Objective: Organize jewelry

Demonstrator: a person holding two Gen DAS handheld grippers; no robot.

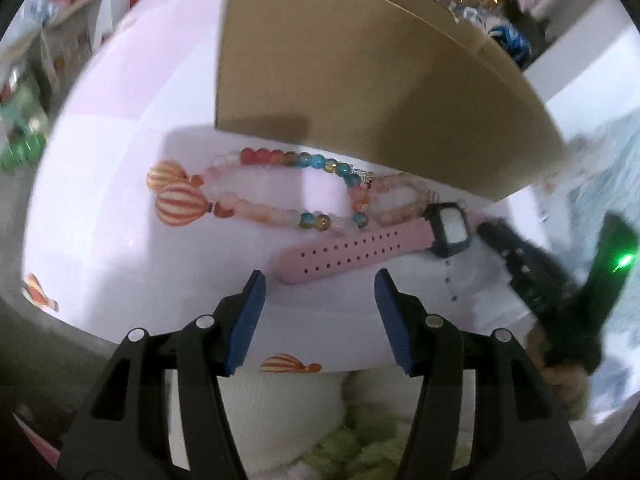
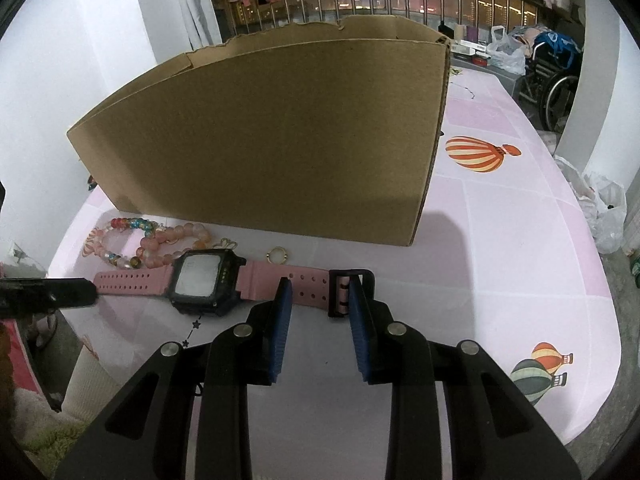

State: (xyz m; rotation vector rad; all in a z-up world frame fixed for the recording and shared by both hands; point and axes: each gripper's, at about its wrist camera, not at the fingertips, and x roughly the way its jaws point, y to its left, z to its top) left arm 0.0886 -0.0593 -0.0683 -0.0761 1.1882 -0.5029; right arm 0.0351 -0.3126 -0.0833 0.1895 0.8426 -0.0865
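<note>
A pink-strapped watch [image 2: 200,278] with a black square face lies flat on the table in front of a brown cardboard box [image 2: 280,136]. My right gripper [image 2: 320,286] is open, its blue pads on either side of the strap's buckle end [image 2: 340,292]. Two bead bracelets [image 2: 160,246] and a small gold ring [image 2: 277,256] lie between the watch and the box. In the left wrist view my left gripper [image 1: 320,280] is open and empty just in front of the watch strap [image 1: 352,250], with the bracelets [image 1: 280,190] and the box [image 1: 360,80] beyond.
The pink checked tablecloth [image 2: 500,240] has printed hot-air balloons. The right gripper shows as a dark shape at the right of the left wrist view [image 1: 540,272]. A wheelchair [image 2: 552,76] and bags stand beyond the far right of the table.
</note>
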